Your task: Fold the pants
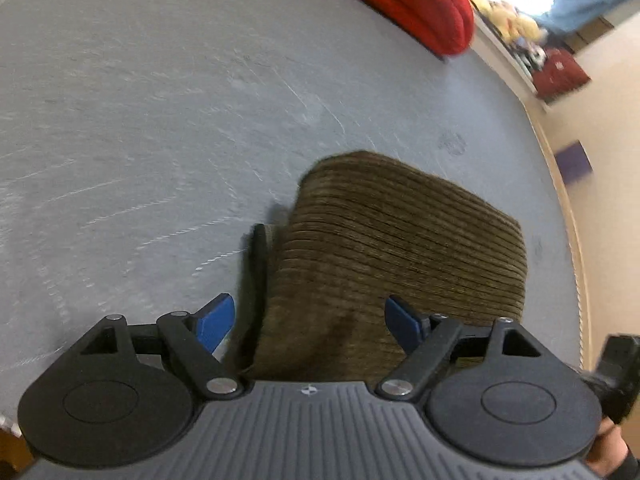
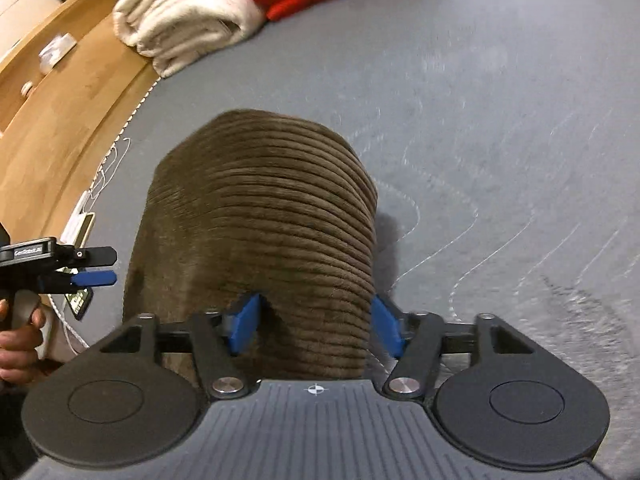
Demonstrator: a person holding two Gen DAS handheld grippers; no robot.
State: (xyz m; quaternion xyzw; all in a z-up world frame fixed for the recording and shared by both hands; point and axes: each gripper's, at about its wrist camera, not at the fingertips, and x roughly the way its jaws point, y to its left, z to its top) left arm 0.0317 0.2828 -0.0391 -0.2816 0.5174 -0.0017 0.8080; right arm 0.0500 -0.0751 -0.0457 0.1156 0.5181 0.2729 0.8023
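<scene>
Lying between both spread tools [image 2: 316, 326]: folded pants [image 2: 260, 220].

A home bedroom: folded blankets [image 2: 188, 20], plush toys [image 1: 508, 20].

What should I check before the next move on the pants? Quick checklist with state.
1. Left gripper open, fingers either side of the brown corduroy pants: ok.
2. Right gripper open, straddling the fabric: ok.
3. Either gripper actually clamping cloth: not ok, both open.
4. Pants folded into a compact stack: ok.
5. Grey surface beyond the stack free for placing: ok.
6. Red bundle apart from the pants: ok.
</scene>
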